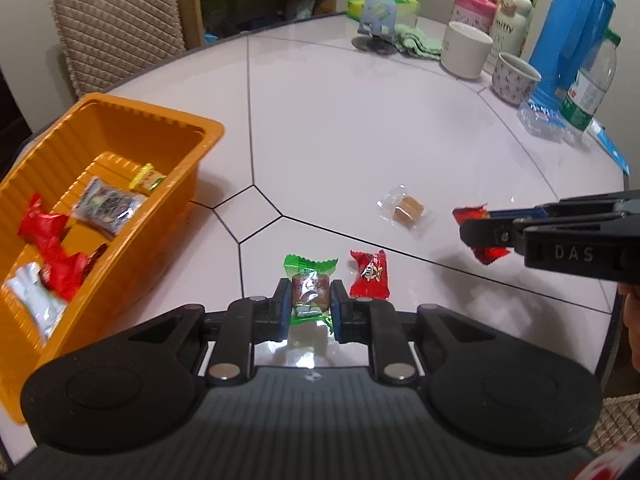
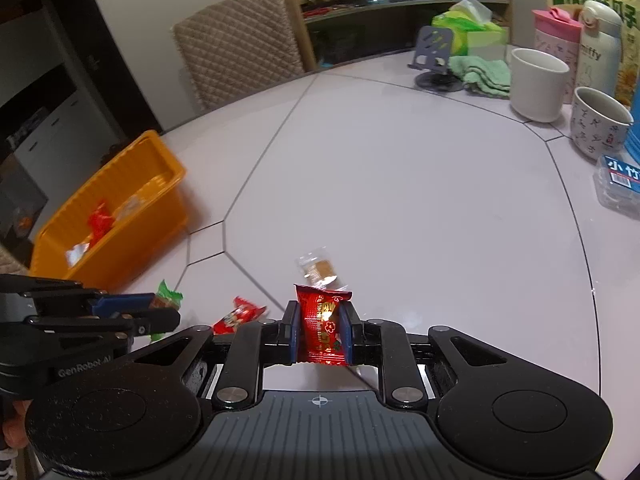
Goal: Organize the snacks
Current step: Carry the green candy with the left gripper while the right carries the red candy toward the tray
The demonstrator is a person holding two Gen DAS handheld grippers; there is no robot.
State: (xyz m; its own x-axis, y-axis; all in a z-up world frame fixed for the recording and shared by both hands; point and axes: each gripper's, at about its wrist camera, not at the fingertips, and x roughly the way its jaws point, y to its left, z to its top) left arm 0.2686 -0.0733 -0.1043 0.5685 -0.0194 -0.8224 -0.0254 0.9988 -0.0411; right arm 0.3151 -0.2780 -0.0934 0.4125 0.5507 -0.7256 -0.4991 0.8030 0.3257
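Observation:
My left gripper (image 1: 310, 294) is shut on a green-wrapped candy (image 1: 310, 280), held just above the white table (image 1: 360, 128). Beside it on the table lies a red candy (image 1: 369, 274) with a cartoon face. A clear-wrapped brown candy (image 1: 406, 210) lies further out. My right gripper (image 2: 323, 324) is shut on a red-wrapped candy (image 2: 323, 326) with gold print; it shows at the right in the left wrist view (image 1: 476, 232). The orange tray (image 1: 188, 196) at the left holds several wrapped snacks. In the right wrist view the left gripper (image 2: 160, 312) is at the lower left near the orange tray (image 2: 160, 184).
A beige chair (image 1: 120, 24) stands behind the table. At the far right are a white mug (image 1: 466, 50), a patterned cup (image 1: 514, 78), a blue jug (image 1: 576, 28), a water bottle (image 1: 592, 84), a green cloth (image 1: 416, 40) and a phone stand (image 1: 376, 20).

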